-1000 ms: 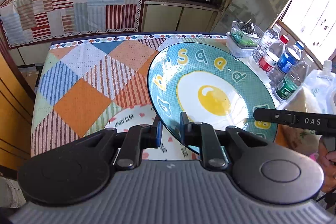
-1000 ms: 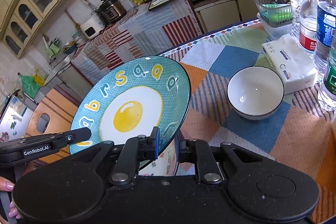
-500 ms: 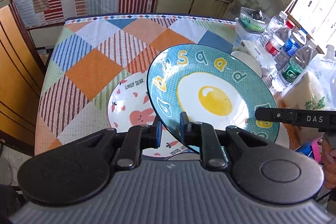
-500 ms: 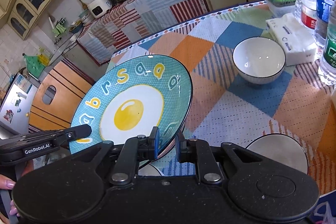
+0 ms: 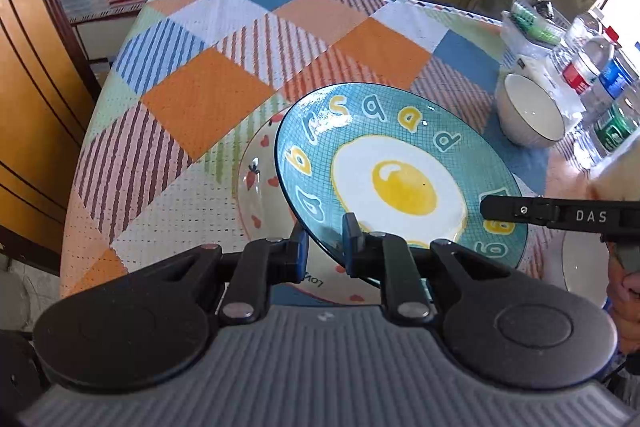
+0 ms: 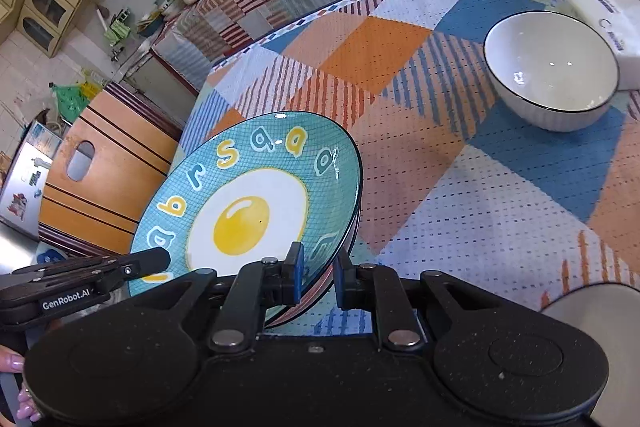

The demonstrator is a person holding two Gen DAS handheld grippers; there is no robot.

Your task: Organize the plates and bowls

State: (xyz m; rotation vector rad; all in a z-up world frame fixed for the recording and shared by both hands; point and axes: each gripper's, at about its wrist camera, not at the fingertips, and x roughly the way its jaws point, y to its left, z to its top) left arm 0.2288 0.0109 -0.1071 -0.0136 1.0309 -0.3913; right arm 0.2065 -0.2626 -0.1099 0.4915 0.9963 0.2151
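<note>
Both grippers hold one teal plate with a fried-egg picture (image 5: 400, 179) (image 6: 248, 211). My left gripper (image 5: 325, 243) is shut on its near-left rim. My right gripper (image 6: 316, 273) is shut on the opposite rim and shows as a black finger (image 5: 520, 213) in the left wrist view. The plate hangs low and tilted over a white plate with red hearts (image 5: 256, 171) lying on the table. A white bowl with a dark rim (image 6: 552, 71) (image 5: 528, 111) stands further back on the right. Another white dish (image 6: 600, 311) (image 5: 580, 263) shows partly at the near right.
The table carries a checked cloth (image 5: 208, 99). Water bottles (image 5: 592, 67), a tissue pack (image 6: 600, 7) and a plastic basket (image 5: 532, 23) line its right side. A wooden cabinet (image 5: 32, 107) stands to the left. A hand (image 6: 16, 403) holds the other gripper.
Both grippers have sunk toward the table with the egg plate. The heart plate, first half hidden, now lies close beneath it, and the white bowl has come nearer in view.
</note>
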